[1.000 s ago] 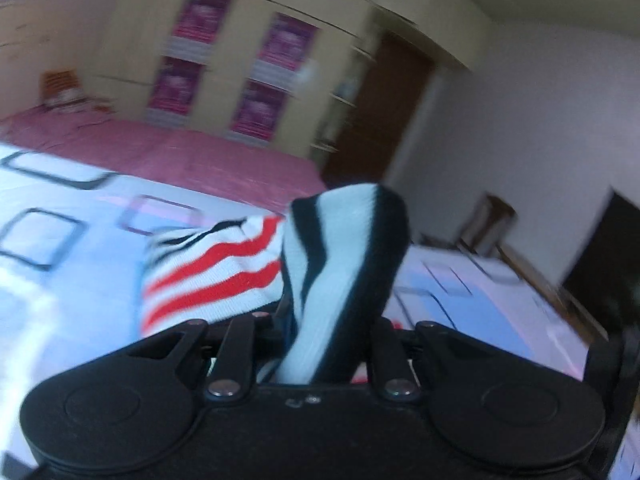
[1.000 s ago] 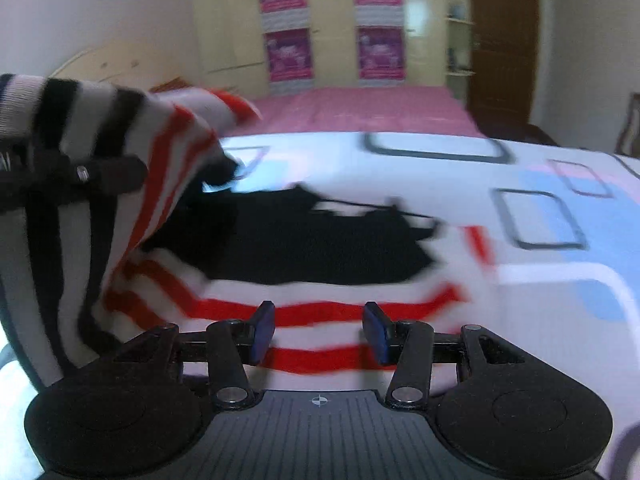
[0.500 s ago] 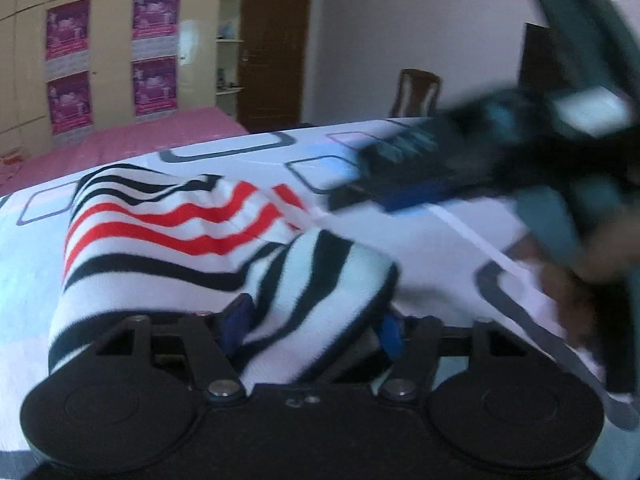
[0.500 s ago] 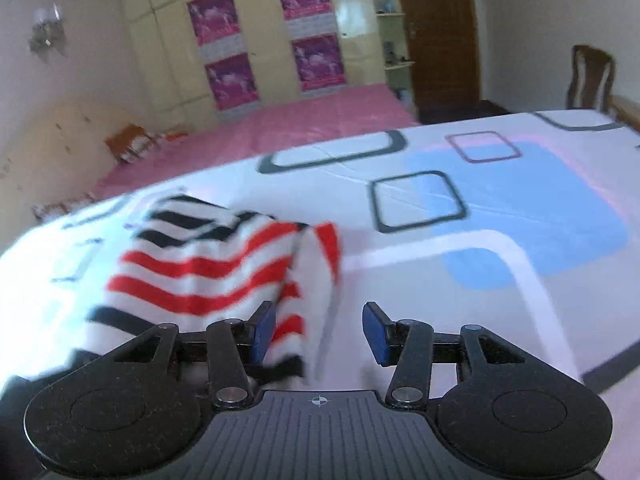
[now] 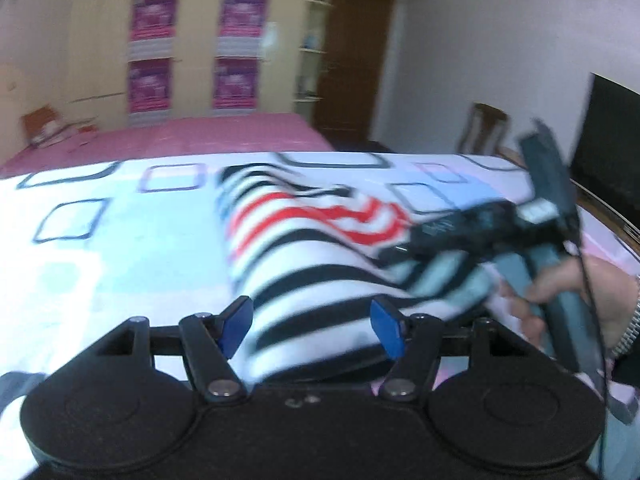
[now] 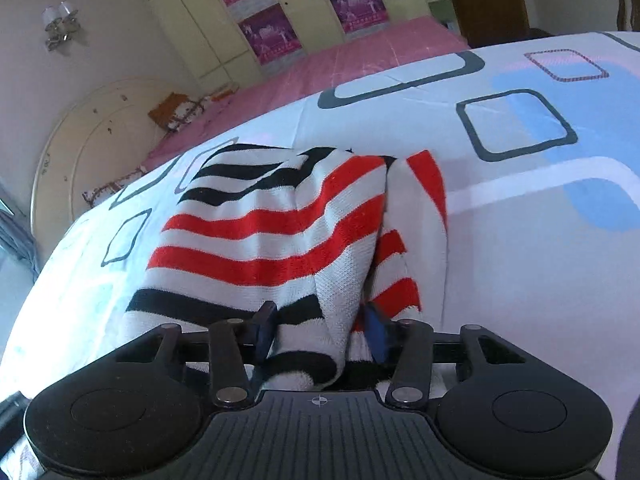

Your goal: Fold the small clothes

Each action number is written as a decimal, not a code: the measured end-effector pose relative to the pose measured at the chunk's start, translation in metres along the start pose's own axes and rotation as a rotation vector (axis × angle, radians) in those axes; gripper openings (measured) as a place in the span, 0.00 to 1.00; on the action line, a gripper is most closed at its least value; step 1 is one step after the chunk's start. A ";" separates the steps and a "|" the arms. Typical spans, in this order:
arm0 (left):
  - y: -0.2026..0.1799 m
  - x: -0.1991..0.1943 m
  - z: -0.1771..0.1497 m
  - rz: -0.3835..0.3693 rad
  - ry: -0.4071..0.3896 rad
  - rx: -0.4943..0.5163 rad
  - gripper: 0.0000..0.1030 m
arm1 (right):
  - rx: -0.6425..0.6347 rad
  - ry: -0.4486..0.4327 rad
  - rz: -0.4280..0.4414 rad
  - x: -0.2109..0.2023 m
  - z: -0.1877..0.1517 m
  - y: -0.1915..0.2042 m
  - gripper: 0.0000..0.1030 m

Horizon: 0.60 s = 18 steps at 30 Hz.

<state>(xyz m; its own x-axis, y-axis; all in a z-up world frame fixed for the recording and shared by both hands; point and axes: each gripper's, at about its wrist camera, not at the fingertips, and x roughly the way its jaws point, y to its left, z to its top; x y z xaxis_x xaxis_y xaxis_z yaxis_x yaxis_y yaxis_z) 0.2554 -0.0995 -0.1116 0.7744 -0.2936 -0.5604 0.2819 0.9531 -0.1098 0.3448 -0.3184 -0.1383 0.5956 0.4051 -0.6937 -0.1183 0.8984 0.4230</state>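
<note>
A small knit garment (image 5: 304, 240) with red, black and white stripes lies folded in a bundle on the patterned bed sheet (image 5: 120, 264). My left gripper (image 5: 311, 326) stands open at its near edge, and the striped cloth lies between the blue pads without being pinched. In the right wrist view the same garment (image 6: 272, 232) fills the middle. My right gripper (image 6: 321, 335) is open, with a raised fold of the cloth standing between its fingers. The left wrist view shows the right gripper (image 5: 416, 240) blurred over the garment's right side, held by a person's hand (image 5: 568, 292).
The white sheet (image 6: 520, 260) with blue patches and dark squares spreads wide to the right of the garment. Beyond it lie a pink bed cover (image 6: 360, 52), a wardrobe with purple posters (image 5: 192, 48), a brown door (image 5: 352, 60), a chair (image 5: 484, 128) and a dark screen (image 5: 612, 140).
My left gripper has opened and let go of the striped fold, which now lies on the bundle. My right gripper has moved in from the bare sheet to the garment's near edge.
</note>
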 end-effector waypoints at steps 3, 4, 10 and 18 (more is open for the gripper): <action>0.013 0.008 0.007 0.036 0.015 -0.052 0.62 | 0.010 0.015 0.014 0.008 0.001 -0.003 0.46; 0.015 0.011 0.008 0.040 0.016 -0.067 0.62 | 0.017 0.015 0.017 0.009 0.002 -0.003 0.45; 0.016 0.031 0.026 0.021 0.019 -0.167 0.62 | -0.031 -0.032 0.027 -0.007 0.007 0.003 0.21; 0.004 0.060 0.015 -0.002 0.094 -0.139 0.67 | -0.050 -0.033 -0.035 -0.018 -0.004 -0.024 0.20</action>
<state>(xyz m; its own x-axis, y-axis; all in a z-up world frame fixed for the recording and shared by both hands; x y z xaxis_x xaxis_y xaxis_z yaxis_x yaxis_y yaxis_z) 0.3114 -0.1146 -0.1332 0.7159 -0.2938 -0.6334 0.1977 0.9553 -0.2197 0.3337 -0.3467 -0.1381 0.6256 0.3679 -0.6879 -0.1354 0.9196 0.3687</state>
